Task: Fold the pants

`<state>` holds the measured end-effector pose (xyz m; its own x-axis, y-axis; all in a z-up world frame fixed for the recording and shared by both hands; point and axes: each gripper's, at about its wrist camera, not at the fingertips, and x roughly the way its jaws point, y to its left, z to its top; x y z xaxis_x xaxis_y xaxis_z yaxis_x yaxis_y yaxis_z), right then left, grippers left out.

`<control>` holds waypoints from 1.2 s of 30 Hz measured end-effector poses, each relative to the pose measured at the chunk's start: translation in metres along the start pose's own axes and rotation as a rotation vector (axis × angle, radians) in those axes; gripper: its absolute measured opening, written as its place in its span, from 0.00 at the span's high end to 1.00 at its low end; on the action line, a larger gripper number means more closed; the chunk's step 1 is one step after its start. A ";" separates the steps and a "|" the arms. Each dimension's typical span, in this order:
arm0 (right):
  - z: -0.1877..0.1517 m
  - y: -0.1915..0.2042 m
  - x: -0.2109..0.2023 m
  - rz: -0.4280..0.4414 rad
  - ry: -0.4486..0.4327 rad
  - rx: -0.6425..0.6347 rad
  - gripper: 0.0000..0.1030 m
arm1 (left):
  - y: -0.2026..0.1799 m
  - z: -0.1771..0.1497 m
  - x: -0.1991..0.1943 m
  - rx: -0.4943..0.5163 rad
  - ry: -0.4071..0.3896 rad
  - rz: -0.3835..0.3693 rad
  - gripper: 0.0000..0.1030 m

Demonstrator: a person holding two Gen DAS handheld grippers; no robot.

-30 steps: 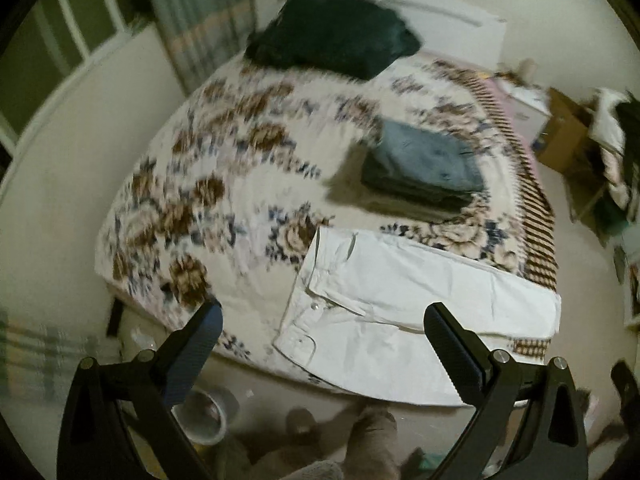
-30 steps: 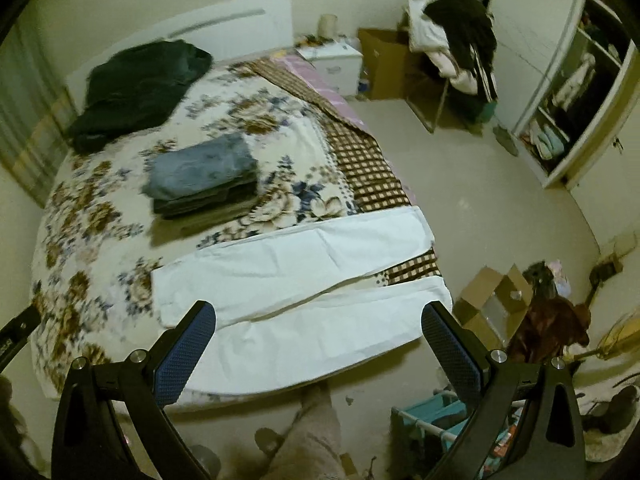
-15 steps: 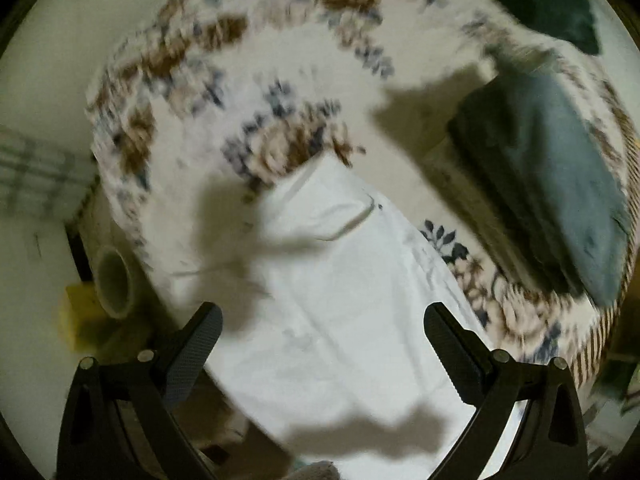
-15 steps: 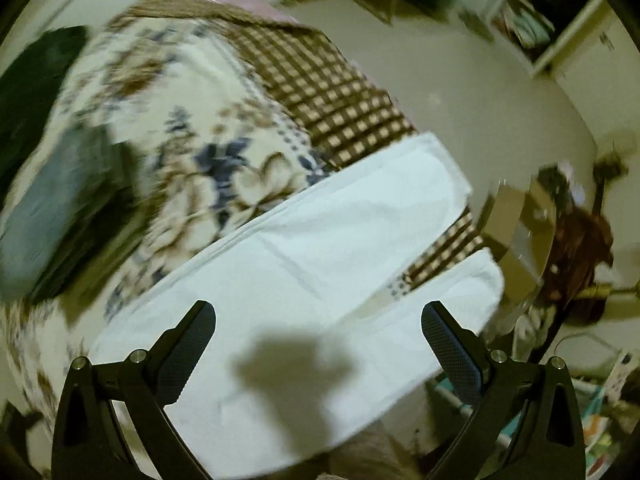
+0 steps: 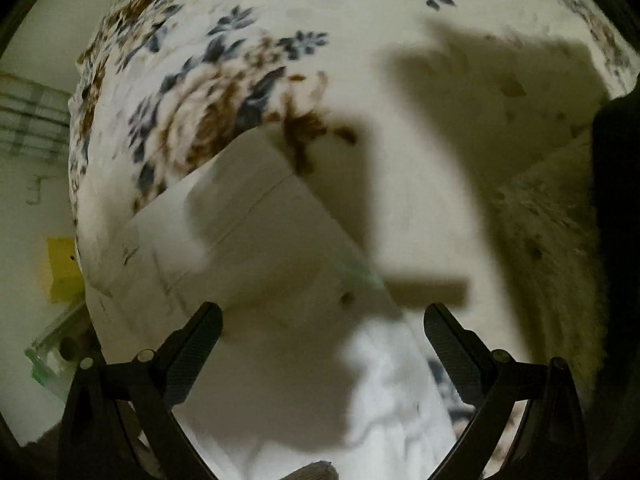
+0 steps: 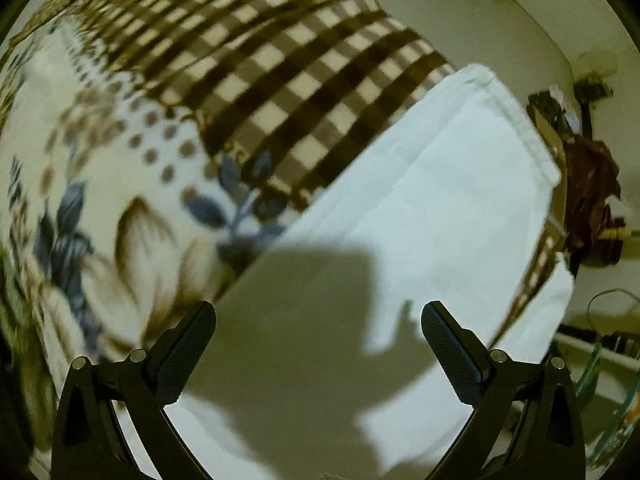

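Note:
White pants lie flat on a floral blanket on the bed. In the left wrist view I see the waistband end (image 5: 256, 240), with a button near its right edge. My left gripper (image 5: 322, 320) is open and empty, close above the waist. In the right wrist view I see a pant leg (image 6: 420, 208) with its hem at the upper right, and the second leg's end (image 6: 556, 312) lower right. My right gripper (image 6: 318, 320) is open and empty, close above the leg. Gripper shadows fall on the fabric.
The floral blanket (image 5: 208, 112) has a brown checked border (image 6: 304, 80) under the hem end. A dark folded stack (image 5: 616, 200) sits at the right edge of the left view. The bed edge and floor clutter (image 6: 592, 200) lie right of the legs.
Both grippers have dropped from high above the bed to close over the pants, left toward the waist, right toward the leg ends. Both stayed open.

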<state>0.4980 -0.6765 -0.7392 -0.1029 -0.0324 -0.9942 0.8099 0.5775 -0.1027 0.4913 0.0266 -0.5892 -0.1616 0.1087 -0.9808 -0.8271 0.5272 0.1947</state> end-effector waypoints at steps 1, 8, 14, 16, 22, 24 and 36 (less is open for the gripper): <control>0.005 0.001 0.005 0.006 0.008 0.010 0.00 | -0.006 0.001 0.004 0.019 -0.004 0.025 0.00; 0.019 0.019 0.024 -0.033 0.044 -0.003 0.04 | -0.017 0.002 0.014 0.129 -0.057 0.056 0.53; 0.011 0.000 0.021 0.018 0.052 0.056 0.54 | 0.002 0.002 -0.002 0.110 -0.075 -0.082 0.89; 0.011 -0.010 0.022 0.053 0.047 0.074 0.78 | 0.015 0.001 -0.008 0.102 -0.079 -0.133 0.93; 0.000 -0.035 -0.010 0.128 -0.027 0.053 0.95 | 0.069 -0.011 -0.048 0.119 -0.121 -0.314 0.95; -0.010 -0.044 -0.025 0.153 -0.049 0.048 0.95 | 0.093 -0.019 -0.062 0.143 -0.118 -0.373 0.95; -0.132 -0.170 -0.117 0.230 -0.188 0.073 0.96 | 0.239 -0.084 -0.084 0.184 -0.050 -0.576 0.94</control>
<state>0.2960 -0.6634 -0.6012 0.1913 -0.0619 -0.9796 0.8394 0.5276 0.1306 0.2622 0.0731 -0.4610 0.3133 -0.2006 -0.9282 -0.6667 0.6496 -0.3654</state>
